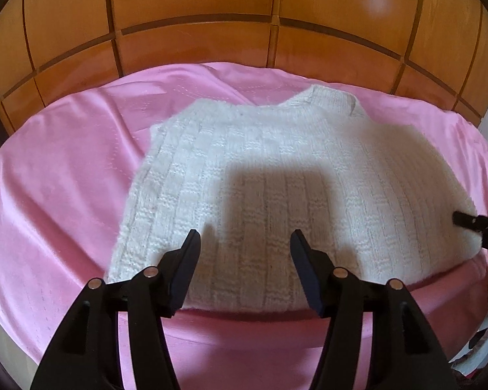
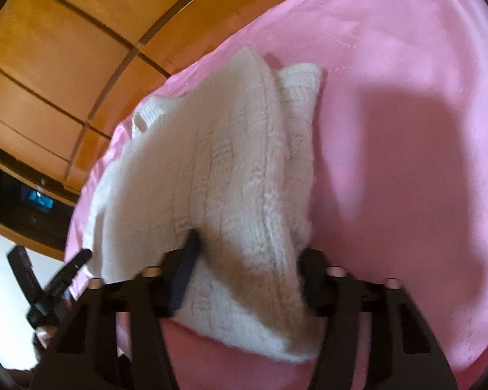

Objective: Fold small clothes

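White knit sweater [image 1: 276, 175] lies on pink sheet [image 1: 65, 178] covering the bed, collar end toward the wooden headboard [image 1: 195, 9], hem end at the near bed edge. Knit has ribbed/basket pattern; sleeve on the left side looks folded in over the body.

Left gripper [image 1: 244, 243]: 2 black fingers apart, nothing between them. It hangs over the near hem of the sweater, approx mid-width; can't tell whether the tips touch the knit. Its shadow falls on the middle of the sweater.

Right gripper [image 2: 247, 243]: in the right wrist view the 2 fingers sit either side of a bunched fold at the sweater's near edge, w/ fabric filling the gap. Left finger [image 2: 187, 260] presses into the knit, right finger mostly hidden behind the fold. Reads as clamped on the sweater. That edge is pulled up into a ridge running away from the gripper, w/ a 2nd layer showing beside it on the right.

From the left wrist view the right gripper shows at the far right edge, its tip against the sweater's right side. From the right wrist view the left gripper shows lower left, blurred, at the sweater's other near corner, w/ part of a hand below it.

Dark furniture w/ a blue object sits beside the bed, left in the right wrist view.
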`<action>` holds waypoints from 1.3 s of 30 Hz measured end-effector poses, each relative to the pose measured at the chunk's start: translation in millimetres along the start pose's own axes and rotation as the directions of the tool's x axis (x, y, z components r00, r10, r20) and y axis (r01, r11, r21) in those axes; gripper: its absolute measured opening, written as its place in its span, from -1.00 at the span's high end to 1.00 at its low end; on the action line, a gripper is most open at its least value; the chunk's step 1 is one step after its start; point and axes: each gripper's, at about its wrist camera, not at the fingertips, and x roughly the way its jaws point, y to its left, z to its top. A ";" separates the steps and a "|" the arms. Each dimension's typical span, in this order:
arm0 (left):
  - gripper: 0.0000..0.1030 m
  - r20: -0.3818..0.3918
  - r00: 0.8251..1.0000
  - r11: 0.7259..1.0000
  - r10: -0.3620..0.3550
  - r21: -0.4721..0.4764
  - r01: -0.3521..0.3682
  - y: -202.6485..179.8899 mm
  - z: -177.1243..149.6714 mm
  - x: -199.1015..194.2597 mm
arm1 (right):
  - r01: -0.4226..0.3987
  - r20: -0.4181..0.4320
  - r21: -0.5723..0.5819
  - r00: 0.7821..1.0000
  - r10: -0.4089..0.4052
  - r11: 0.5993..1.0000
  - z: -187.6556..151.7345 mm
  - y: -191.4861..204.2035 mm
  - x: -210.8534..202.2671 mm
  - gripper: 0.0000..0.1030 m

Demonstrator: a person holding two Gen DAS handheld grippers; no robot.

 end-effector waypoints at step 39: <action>0.24 -0.026 0.980 0.948 -0.199 -0.256 0.186 91.6 -7.9 12.8 | 0.034 0.093 -0.313 0.996 -0.005 0.949 32.6 193.8 -28.3 0.70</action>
